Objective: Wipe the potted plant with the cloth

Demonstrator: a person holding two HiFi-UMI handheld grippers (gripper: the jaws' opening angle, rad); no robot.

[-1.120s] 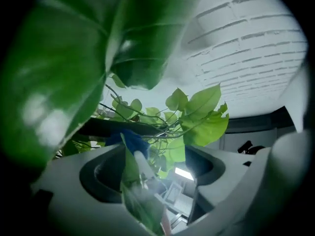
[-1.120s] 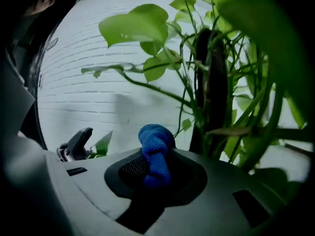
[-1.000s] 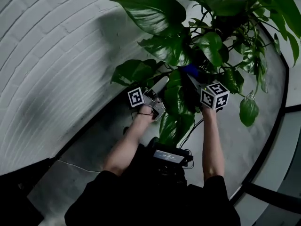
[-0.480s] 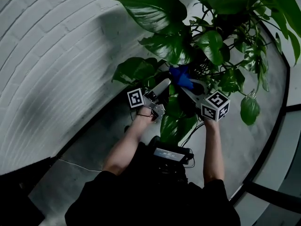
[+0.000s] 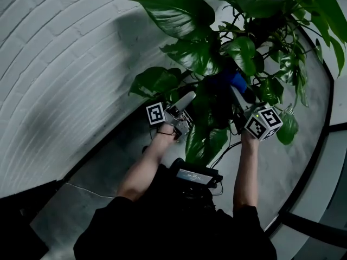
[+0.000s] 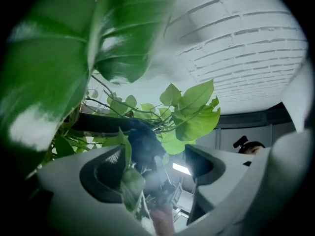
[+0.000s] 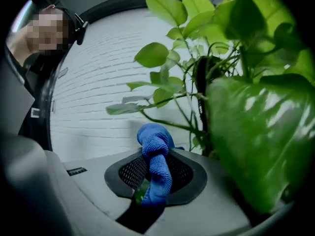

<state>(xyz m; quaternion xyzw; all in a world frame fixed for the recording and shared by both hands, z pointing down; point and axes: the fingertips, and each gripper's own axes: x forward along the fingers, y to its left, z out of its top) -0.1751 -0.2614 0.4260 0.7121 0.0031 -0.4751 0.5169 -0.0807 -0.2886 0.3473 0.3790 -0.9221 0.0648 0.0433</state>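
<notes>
Right gripper view: right gripper (image 7: 152, 183) pinches the cloth (image 7: 155, 144); left gripper (image 6: 155, 167) fingers spread beside a leaf (image 6: 130, 182); wipe gently, supporting it

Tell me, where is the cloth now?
In the head view, the cloth sits right of centre amid the plant, pinched in the right tool.

One potted plant (image 5: 206, 58), one blue cloth (image 5: 237, 82), and two tools: left tongs (image 5: 188, 97), right tongs (image 5: 239, 94).

A white-painted brick wall (image 5: 59, 75) meets a grey floor (image 5: 76, 213) along a dark baseboard (image 5: 93, 157).
</notes>
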